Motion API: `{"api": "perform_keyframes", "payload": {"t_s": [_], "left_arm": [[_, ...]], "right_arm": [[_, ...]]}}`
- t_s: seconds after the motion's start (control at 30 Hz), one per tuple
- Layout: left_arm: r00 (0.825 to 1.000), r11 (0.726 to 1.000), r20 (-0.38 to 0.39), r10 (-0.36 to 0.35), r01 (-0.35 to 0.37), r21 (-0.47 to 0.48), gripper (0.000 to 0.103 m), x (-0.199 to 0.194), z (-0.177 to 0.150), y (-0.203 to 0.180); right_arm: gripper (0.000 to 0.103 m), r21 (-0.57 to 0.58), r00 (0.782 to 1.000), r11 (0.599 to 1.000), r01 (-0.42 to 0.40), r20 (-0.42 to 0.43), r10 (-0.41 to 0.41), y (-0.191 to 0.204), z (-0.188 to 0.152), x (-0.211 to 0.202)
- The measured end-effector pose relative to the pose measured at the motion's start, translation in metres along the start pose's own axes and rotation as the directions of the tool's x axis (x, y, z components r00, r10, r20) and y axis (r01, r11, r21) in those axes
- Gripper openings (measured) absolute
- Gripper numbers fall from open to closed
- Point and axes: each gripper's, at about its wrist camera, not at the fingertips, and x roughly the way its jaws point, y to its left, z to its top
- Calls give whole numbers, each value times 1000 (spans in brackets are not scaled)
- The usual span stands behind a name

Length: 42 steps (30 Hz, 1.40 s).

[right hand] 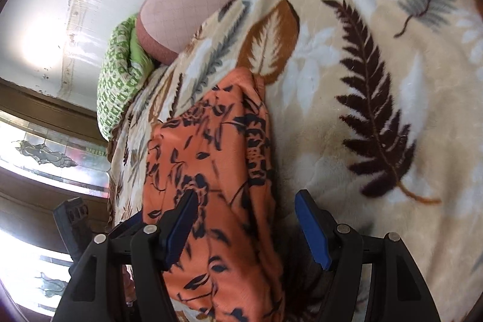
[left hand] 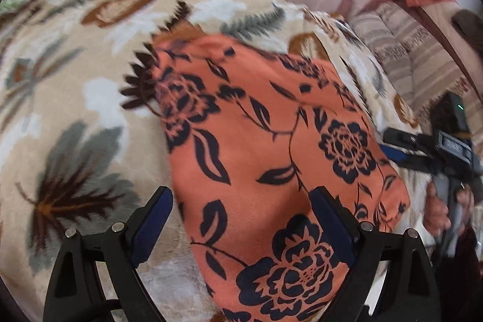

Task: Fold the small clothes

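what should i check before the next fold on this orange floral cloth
1. Left gripper open: ok, jaws spread.
2. Right gripper open: ok.
3. Orange floral cloth lying on the leaf-print blanket: ok.
4. Cloth free of both grippers: ok, neither pinches it.
5. Edges aligned: cannot tell, near end hidden behind the fingers.
6. Layers flat: not ok, a bunched ridge runs along one side.

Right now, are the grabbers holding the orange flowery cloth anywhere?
No. The left gripper and right gripper are both open over the orange cloth, gripping nothing.
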Motion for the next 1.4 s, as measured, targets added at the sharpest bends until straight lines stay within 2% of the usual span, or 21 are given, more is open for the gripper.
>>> {"api": "perform_keyframes", "payload": {"t_s": [0.13, 0.27, 0.4, 0.57, 0.73, 0.87, 0.97, 1.03, 1.1, 1.23, 1.4], "left_arm": [[996, 996, -38, -85, 85, -11, 93, 8, 3, 12], [989, 989, -49, -142, 139, -49, 93, 12, 6, 21], [991, 993, -57, -118, 116, -30, 93, 16, 6, 16], [995, 997, -57, -77, 75, -22, 93, 24, 8, 9], [997, 998, -35, -66, 65, -27, 93, 26, 7, 4], [997, 996, -12, -75, 74, -48, 92, 23, 6, 7], [999, 999, 1, -46, 46, -28, 83, 18, 5, 5], [999, 999, 17, -32, 32, -8, 66, 13, 4, 3], [999, 1000, 35, -28, 28, 7, 57, 7, 4, 2], [997, 999, 58, -46, 46, 4, 46, -4, 5, 6], [994, 999, 100, -44, 44, 2, 45, -26, 2, 13]], "right_arm": [[71, -1, 995, 1000, -29, -99, 28, -6, 8, 21], [73, -2, 977, 997, -74, -199, 72, -7, 8, 42], [83, -21, 965, 992, -125, -237, 117, 0, 6, 54], [83, -24, 948, 980, -199, -257, 186, 4, 2, 66], [83, -5, 933, 965, -263, -257, 253, 13, -4, 79], [79, -49, 947, 973, -224, -248, 206, 29, -9, 86], [66, -60, 959, 981, -184, -229, 166, 35, -11, 86], [54, -63, 966, 985, -160, -215, 143, 36, -13, 83], [49, -55, 971, 987, -149, -196, 135, 38, -15, 80], [45, -92, 984, 990, -107, -154, 92, 54, -20, 72], [43, -147, 991, 986, -81, -120, 64, 83, -26, 58]]}}
